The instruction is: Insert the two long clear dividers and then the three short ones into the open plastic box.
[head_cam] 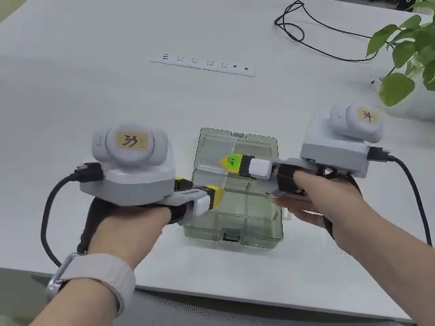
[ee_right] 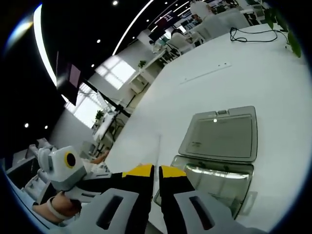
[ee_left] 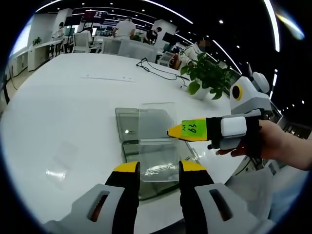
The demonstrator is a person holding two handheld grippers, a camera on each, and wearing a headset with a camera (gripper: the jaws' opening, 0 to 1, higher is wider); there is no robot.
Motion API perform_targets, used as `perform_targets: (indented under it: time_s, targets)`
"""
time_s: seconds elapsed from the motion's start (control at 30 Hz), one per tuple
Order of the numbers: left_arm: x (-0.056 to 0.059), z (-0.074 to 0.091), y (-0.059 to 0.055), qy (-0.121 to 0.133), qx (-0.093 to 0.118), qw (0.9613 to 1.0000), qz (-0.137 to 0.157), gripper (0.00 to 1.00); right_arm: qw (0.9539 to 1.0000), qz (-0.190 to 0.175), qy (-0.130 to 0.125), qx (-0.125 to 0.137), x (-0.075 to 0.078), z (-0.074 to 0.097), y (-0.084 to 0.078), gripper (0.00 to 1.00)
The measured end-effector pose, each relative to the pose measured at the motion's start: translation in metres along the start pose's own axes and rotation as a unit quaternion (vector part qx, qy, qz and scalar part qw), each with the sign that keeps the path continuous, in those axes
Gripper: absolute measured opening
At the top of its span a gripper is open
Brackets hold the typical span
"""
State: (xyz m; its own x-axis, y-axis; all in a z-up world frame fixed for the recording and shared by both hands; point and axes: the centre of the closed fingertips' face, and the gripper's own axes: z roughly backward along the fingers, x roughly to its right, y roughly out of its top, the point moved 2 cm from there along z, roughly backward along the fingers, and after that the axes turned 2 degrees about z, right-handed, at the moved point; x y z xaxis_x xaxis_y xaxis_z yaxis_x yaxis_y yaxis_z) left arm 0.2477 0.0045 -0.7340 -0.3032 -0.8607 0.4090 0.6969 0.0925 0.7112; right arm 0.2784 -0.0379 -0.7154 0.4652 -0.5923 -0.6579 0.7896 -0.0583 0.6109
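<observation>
Here, at the centre of the head view, the open plastic box [head_cam: 238,221] sits on the white table [head_cam: 102,81] with its lid [head_cam: 238,144] laid flat toward the top of the frame. The right gripper [head_cam: 232,163] reaches in from the right over the hinge area. In the right gripper view its jaws stand almost closed on a long clear divider [ee_right: 159,148], seen edge-on as a thin line rising between the yellow tips. In the left gripper view that divider [ee_left: 156,136] stands upright as a clear sheet at mid-frame, with its lower edge down over the box base; whether it is seated in a slot cannot be told. The left gripper [head_cam: 209,197] comes in from the lower left of the head view at the box's left rim. Its jaws stand well apart with nothing pinched between them. A power strip [head_cam: 204,64] lies at upper centre, a black cable [head_cam: 319,37] at the upper right, and a plant [head_cam: 404,58] at the right edge.
</observation>
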Motion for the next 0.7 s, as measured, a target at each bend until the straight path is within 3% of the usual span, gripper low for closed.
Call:
perform_targets:
  time_s: [0.7]
  targets:
    - [0.0094,-0.0074,-0.0034,-0.019,0.0,0.9994,0.03,0.3,0.9999,0.009,-0.004,-0.009,-0.0003,0.0053,0.0008,0.02]
